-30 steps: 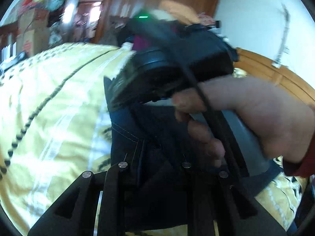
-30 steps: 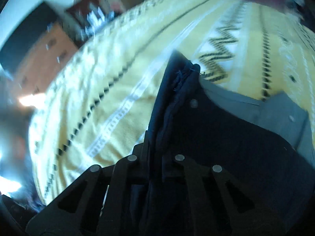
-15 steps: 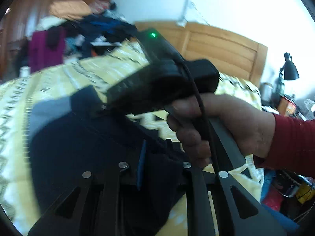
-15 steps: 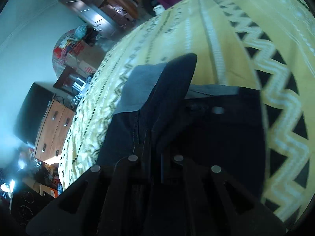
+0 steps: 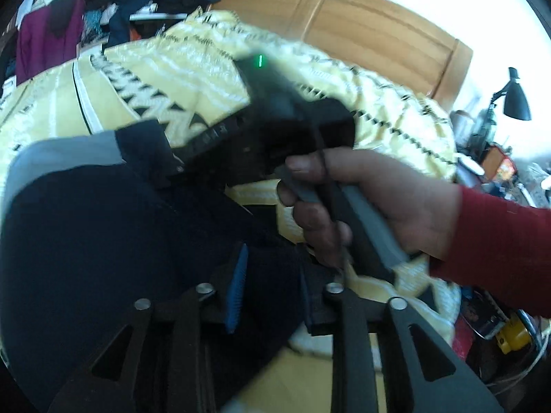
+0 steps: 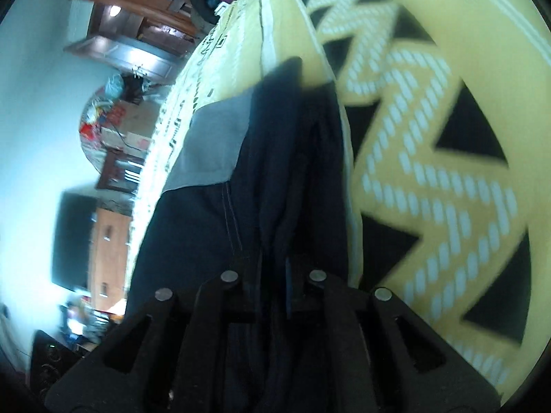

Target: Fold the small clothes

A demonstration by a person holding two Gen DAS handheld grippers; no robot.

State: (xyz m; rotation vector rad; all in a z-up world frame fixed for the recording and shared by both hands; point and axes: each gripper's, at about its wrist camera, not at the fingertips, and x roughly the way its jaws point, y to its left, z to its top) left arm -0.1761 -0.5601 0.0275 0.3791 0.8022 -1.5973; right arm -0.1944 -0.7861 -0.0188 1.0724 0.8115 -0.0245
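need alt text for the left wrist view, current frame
The left tool, its fingers spread apart, hangs over a dark navy garment with a grey panel on a yellow zigzag-patterned bedspread. Ahead, a hand with a red sleeve holds the right tool, whose tips are hidden. A wooden headboard stands behind.

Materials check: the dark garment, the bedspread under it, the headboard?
Dark garment: navy woven cloth, probably cotton or denim-like, matte, with pale topstitching and a grey panel. Bedspread: soft yellow textile with a woven-looking zigzag pattern; fibre unclear. Headboard: light wood or wood veneer, smooth panels, slight sheen.
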